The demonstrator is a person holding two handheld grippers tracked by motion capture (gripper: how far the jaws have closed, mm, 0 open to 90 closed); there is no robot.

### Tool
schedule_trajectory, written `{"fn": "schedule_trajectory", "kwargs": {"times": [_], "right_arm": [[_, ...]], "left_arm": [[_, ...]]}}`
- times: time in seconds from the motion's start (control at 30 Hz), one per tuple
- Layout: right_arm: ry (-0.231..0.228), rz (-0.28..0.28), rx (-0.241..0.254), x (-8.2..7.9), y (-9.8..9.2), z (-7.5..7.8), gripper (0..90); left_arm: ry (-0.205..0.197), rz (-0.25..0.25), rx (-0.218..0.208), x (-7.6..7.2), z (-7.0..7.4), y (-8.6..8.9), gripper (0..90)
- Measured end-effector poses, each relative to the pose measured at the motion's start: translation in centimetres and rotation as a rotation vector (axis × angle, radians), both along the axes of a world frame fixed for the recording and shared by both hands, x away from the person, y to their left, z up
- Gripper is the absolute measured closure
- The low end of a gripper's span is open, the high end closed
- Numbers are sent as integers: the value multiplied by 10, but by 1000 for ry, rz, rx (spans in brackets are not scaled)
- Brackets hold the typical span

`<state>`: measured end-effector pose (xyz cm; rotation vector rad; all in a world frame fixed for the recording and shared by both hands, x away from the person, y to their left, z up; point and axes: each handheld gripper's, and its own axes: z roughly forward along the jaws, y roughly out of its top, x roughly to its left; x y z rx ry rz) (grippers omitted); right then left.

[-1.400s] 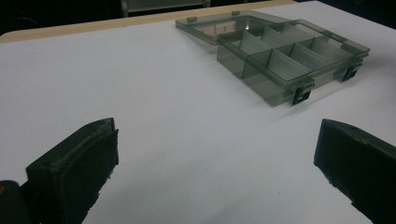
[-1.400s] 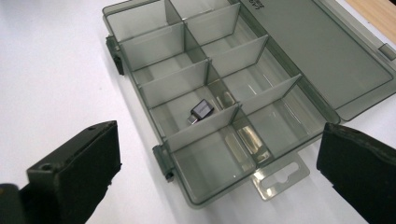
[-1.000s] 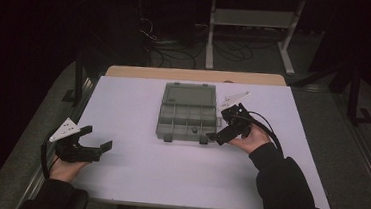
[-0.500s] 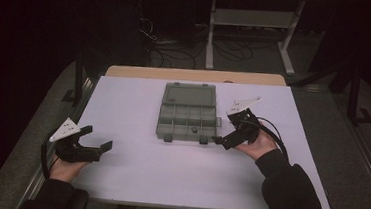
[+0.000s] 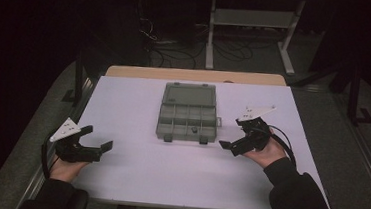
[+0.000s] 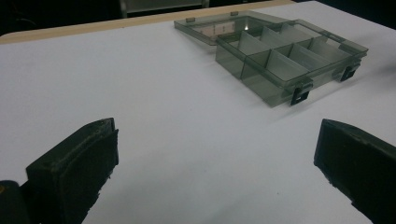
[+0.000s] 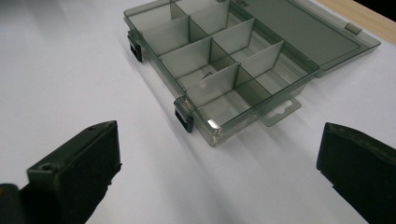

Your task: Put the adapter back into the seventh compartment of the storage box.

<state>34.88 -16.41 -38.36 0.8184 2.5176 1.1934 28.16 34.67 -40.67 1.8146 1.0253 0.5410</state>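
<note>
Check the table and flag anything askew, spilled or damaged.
Nothing stands out. The compartment box lies flat and square on the white table, its lid folded open at the far side. One small item sits inside a compartment, too small to identify. Both the left gripper and right gripper are open, holding nothing.

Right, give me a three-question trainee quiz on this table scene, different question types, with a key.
1. True or false: the compartment box has its lid shut.
2. Multiple choice: the right gripper is A) clamped on the box, B) open beside the box, C) inside a compartment.
3. Fill in: the left gripper hovers with jaws ____ over the white table.

Key: 1 false, the lid lies open behind the tray; 2 B; 3 open.
</note>
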Motion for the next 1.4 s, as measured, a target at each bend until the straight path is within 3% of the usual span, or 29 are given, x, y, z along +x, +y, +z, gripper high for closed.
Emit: {"fn": "schedule_trajectory", "kwargs": {"times": [0.2,0.23,0.6,1.4], "right_arm": [[-4,-24,39,-5,-11,-4,0],[9,-40,64,-6,-18,-6,0],[8,-95,111,-18,-46,-15,0],[-55,-160,158,-45,-70,-26,0]], "left_arm": [[-1,0,-2,0,0,0,0],[-1,-1,-1,0,0,0,0],[-1,0,1,0,0,0,0],[1,-4,2,1,0,-1,0]]}}
